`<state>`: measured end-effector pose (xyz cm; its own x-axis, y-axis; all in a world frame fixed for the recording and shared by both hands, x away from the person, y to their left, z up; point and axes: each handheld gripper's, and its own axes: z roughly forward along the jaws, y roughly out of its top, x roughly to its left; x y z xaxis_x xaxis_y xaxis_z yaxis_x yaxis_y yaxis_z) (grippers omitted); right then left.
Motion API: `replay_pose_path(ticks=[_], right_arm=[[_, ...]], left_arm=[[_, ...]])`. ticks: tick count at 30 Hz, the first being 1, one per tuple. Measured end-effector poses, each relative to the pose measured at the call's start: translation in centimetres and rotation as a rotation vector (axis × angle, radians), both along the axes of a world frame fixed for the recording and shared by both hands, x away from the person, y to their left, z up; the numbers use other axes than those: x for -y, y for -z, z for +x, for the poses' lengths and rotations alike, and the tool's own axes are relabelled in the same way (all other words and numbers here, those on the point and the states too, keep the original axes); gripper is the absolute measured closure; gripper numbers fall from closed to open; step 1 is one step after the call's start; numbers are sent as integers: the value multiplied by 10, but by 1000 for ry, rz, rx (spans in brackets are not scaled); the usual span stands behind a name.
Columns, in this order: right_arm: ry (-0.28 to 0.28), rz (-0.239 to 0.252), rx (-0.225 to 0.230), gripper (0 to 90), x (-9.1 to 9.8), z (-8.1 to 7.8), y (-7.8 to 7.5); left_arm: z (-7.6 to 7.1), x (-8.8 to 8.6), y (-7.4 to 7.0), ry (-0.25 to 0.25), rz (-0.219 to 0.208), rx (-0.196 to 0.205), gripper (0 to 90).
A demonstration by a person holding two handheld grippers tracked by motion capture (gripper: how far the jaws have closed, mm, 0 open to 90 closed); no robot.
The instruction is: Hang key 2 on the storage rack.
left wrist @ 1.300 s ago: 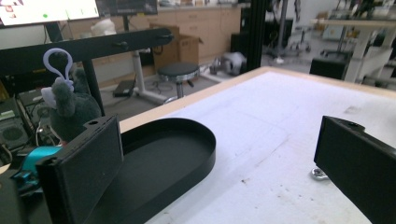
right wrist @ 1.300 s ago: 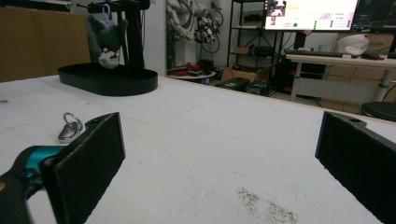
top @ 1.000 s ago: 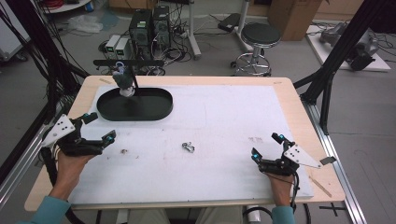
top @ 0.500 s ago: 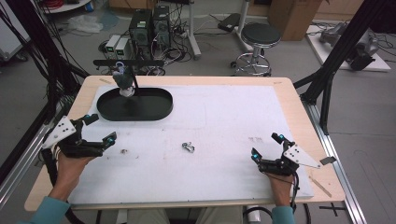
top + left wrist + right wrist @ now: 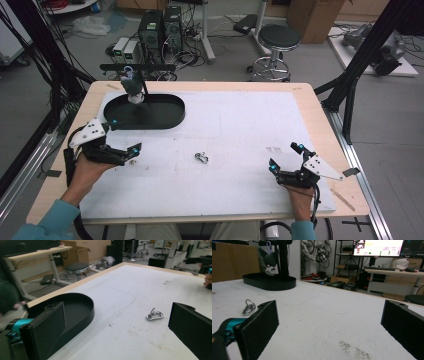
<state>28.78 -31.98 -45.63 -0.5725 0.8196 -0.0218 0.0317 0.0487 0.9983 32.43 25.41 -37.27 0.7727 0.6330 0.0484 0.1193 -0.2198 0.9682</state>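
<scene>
clip (image 5: 201, 158) mid-table, tray (image 5: 165, 118) far left, plush toy (image 5: 133, 87) at tray's back

Silver clip (image 5: 201, 158), black tray (image 5: 165, 116)

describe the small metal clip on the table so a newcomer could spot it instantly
Start at the white mat covering the table, with a black oval tray at its far left. Nearer the person, about midway between the left claw and right claw, lies the clip. It is the lone shiny silver piece: a small snap hook with a ring.
</scene>
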Motion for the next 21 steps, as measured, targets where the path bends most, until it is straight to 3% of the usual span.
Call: replay_pose_path(ticks=[11,16,21], right_arm=[[0,5,-1,6,0,-1,0],[1,4,10,6,1,0,0],[0,12,1,6,1,-1,0]], left_arm=[[25,60,-5,158,157,-51,17],[32,84,-5,205,189,-64,17],[40,103,-1,244,252,-93,17]])
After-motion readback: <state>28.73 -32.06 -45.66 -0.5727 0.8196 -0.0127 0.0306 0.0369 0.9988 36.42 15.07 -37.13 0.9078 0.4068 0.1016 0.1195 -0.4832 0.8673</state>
